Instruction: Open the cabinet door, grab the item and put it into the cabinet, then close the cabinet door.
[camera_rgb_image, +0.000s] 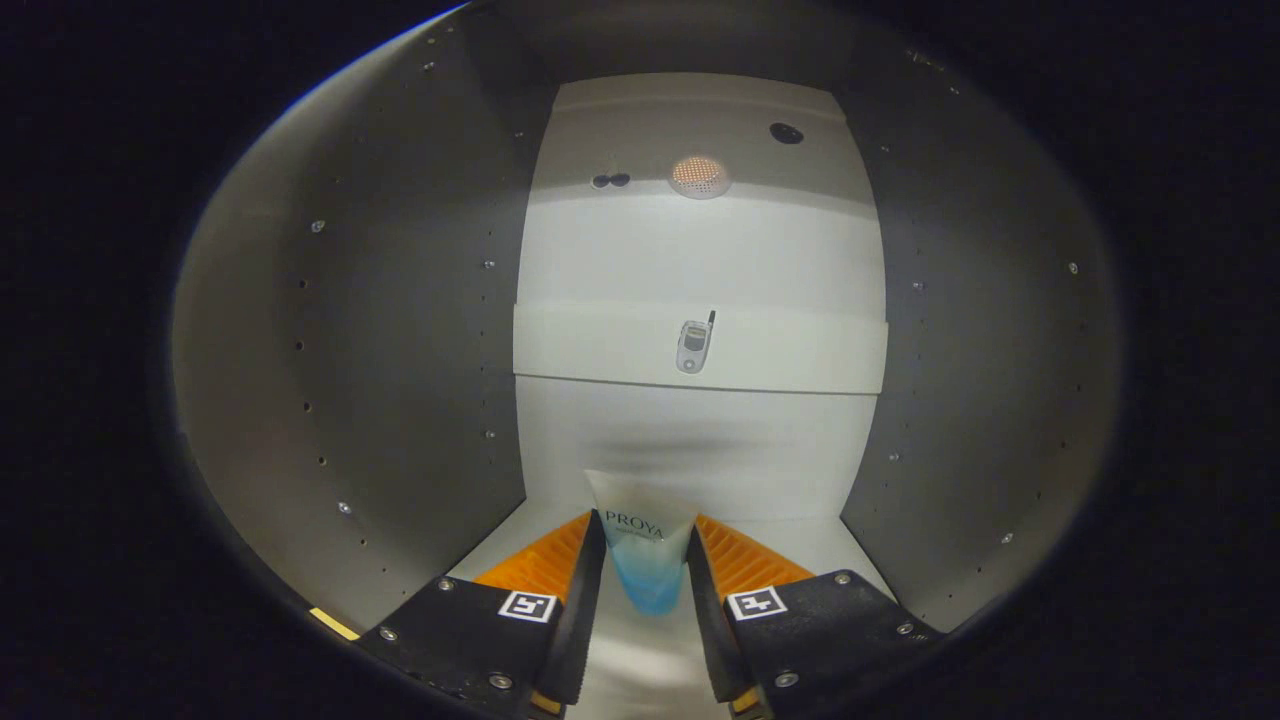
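The gripper reaches level into the cabinet, its two fingers running forward along the cabinet floor and closed in on a tube that stands between them. Both fingers press against the tube's sides, so the jaws are narrowed to the tube's width and hold it firmly (its flat crimped end points away from the gripper, its blue rounded end back toward it). The tube is tilted slightly forward and sits inside the cabinet, near the front of the floor; whether it touches the floor cannot be told.

Beyond the fingers rises the pale back panel, crossed by a shelf about halfway up. On the front of that shelf lies or hangs a small grey phone-shaped object with a short antenna. Higher on the back panel are a round perforated disc, a pair of small dark holes beside it, and one larger dark hole above. The grey side walls carry rows of small peg holes and screws. Nothing stands between the tube and the back panel.
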